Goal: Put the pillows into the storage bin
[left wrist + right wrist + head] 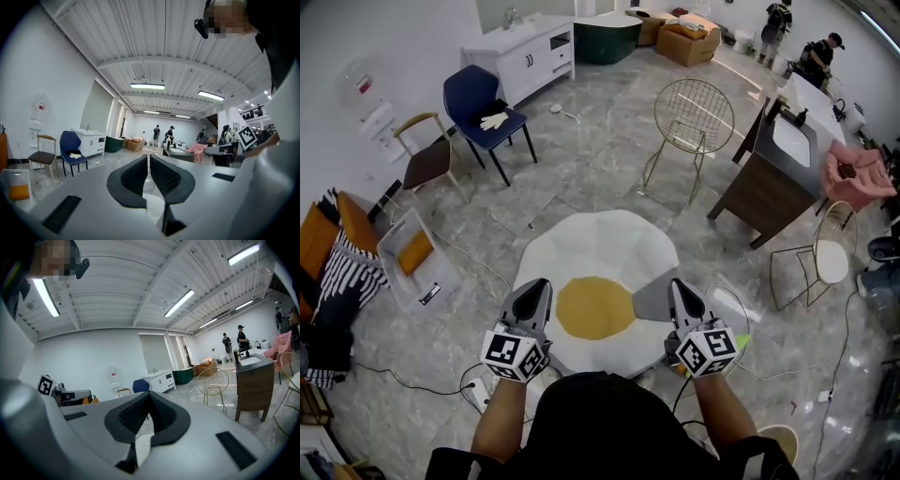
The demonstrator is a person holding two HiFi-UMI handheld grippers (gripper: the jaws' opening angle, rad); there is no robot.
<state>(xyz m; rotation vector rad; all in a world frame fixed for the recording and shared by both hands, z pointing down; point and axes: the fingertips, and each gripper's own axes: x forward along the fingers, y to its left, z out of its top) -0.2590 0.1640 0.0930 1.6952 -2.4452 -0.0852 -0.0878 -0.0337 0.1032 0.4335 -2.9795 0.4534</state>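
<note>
Orange pillow (416, 253) sits in the clear bin (401, 281) on the floor to your left, and a striped pillow (352, 272) lies just outside it. Your left tongs (536, 289) and right tongs (680, 286) are both closed and empty. The next step is probably to turn left and open them around the striped pillow.

White rug (595, 246) with a yellow centre, navy chair (478, 103), gold wire chair (694, 117), black-and-white striped pillow (349, 277).
</note>
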